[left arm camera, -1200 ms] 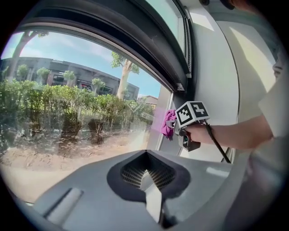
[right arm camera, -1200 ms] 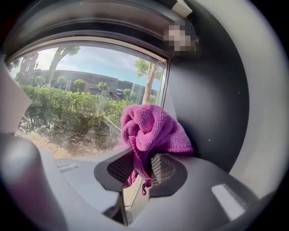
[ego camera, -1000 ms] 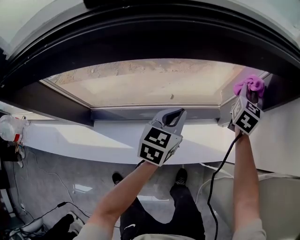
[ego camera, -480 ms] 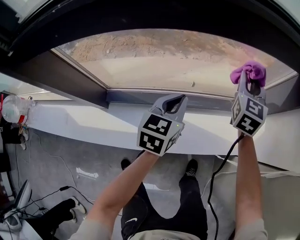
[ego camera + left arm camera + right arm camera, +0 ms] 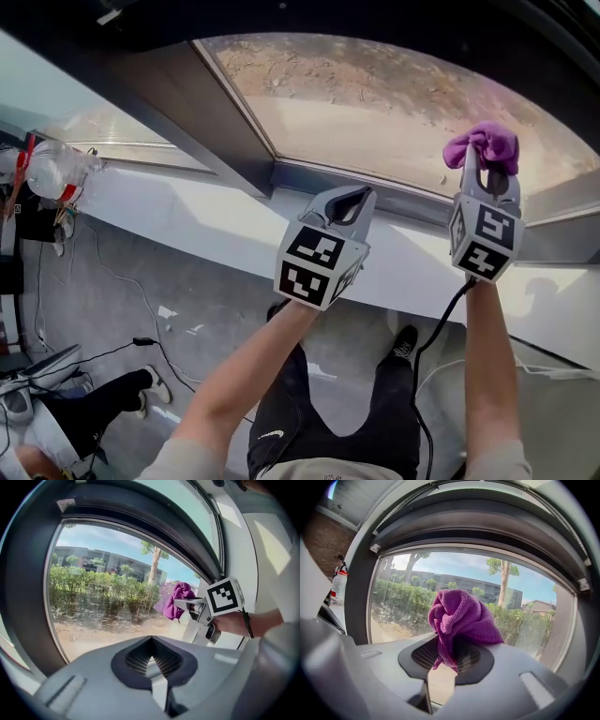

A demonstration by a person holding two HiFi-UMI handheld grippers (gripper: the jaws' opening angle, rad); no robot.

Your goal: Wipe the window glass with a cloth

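Cloth (image 5: 461,618): right gripper (image 5: 447,660) is pinching it, bunched, with the window glass (image 5: 375,103) lying just ahead.
Left gripper (image 5: 151,660): hanging back, fingers pressed together and empty.

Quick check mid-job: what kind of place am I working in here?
Likely an indoor workroom at ground level: a large dark-framed window glass facing green hedges and a building, above a grey floor strewn with black cables.
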